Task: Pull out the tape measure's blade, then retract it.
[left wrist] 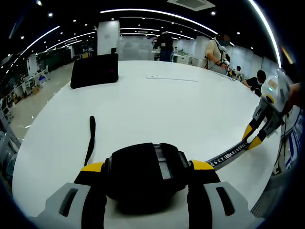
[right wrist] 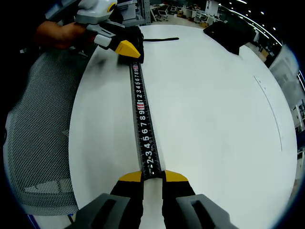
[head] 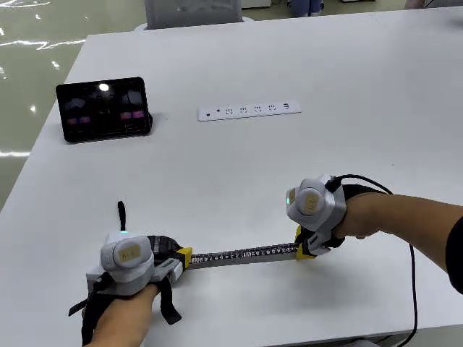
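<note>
The black tape measure case [left wrist: 145,174] rests on the white table between the yellow-tipped jaws of my left gripper [head: 173,260], which is shut on it. Its wrist strap [left wrist: 90,138] trails away across the table. The blade [head: 242,254] runs out flat to the right, numbers facing up in the right gripper view [right wrist: 143,119]. My right gripper [right wrist: 152,176] is shut on the blade's end, seen in the head view at the near right [head: 305,249] and at the right edge of the left gripper view [left wrist: 255,136]. The left gripper [right wrist: 126,47] holds the case at the blade's far end.
A black tablet [head: 103,108] stands at the back left of the table [head: 362,87]. A white power strip [head: 249,110] lies flat near the middle back. A cable [head: 412,260] hangs from the right gripper. A mesh chair [right wrist: 40,124] sits below the table's near edge.
</note>
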Action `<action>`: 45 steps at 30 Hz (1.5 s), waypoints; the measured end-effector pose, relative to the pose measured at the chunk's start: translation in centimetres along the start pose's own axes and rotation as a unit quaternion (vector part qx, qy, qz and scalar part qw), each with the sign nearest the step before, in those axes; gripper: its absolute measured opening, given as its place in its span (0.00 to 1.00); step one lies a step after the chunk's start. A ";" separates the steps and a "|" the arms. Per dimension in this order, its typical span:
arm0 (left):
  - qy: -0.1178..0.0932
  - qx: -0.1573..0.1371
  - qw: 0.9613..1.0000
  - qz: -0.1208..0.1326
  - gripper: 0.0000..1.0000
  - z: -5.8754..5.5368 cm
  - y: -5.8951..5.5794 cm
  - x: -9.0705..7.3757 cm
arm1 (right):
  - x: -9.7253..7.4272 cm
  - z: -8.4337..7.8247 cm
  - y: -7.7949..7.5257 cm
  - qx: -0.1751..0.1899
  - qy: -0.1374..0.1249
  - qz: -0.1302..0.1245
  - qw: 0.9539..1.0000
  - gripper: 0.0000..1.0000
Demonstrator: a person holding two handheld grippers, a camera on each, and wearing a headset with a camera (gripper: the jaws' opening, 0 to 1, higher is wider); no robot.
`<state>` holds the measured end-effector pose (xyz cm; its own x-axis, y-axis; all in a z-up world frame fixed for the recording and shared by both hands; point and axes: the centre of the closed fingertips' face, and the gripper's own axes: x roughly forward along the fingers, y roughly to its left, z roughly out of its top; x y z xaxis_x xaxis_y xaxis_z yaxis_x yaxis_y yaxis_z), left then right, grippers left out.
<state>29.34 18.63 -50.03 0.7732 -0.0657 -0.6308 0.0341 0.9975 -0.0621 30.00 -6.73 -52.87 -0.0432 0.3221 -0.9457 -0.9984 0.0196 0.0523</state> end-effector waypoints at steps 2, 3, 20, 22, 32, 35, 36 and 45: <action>0.001 0.000 1.000 0.000 0.64 0.0 0.0 0.0 | 0.0 0.0 0.0 0.002 0.005 -0.001 1.000 0.11; 0.002 0.000 1.000 0.000 0.64 0.0 0.0 0.0 | 0.0 0.0 0.1 0.003 0.006 -0.001 1.000 0.11; 0.006 0.004 1.000 -0.002 0.64 -0.1 0.0 0.2 | 0.1 0.3 0.2 0.008 -0.012 0.007 1.000 0.10; 0.010 0.002 1.000 -0.003 0.64 -0.2 0.0 0.2 | 0.1 0.3 0.1 0.008 -0.015 0.007 1.000 0.10; 0.007 0.009 1.000 -0.007 0.64 -0.2 -0.1 0.2 | 0.3 0.6 0.2 0.011 -0.007 0.009 1.000 0.10; 0.006 0.010 1.000 -0.007 0.64 -0.2 -0.1 0.2 | 0.3 0.7 0.3 0.014 -0.010 0.004 1.000 0.10; 0.007 0.010 1.000 -0.007 0.64 -0.1 0.0 0.2 | 0.3 0.7 0.3 0.010 -0.011 0.003 1.000 0.10; 0.007 0.010 1.000 -0.009 0.64 -0.1 0.0 0.2 | 0.3 1.0 0.3 0.010 -0.014 0.003 1.000 0.11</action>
<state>29.39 18.62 -50.23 0.7635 -0.0838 -0.6403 0.0611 0.9965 -0.0575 29.76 -5.66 -52.86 -0.0488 0.3479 -0.9363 -0.9972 0.0366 0.0656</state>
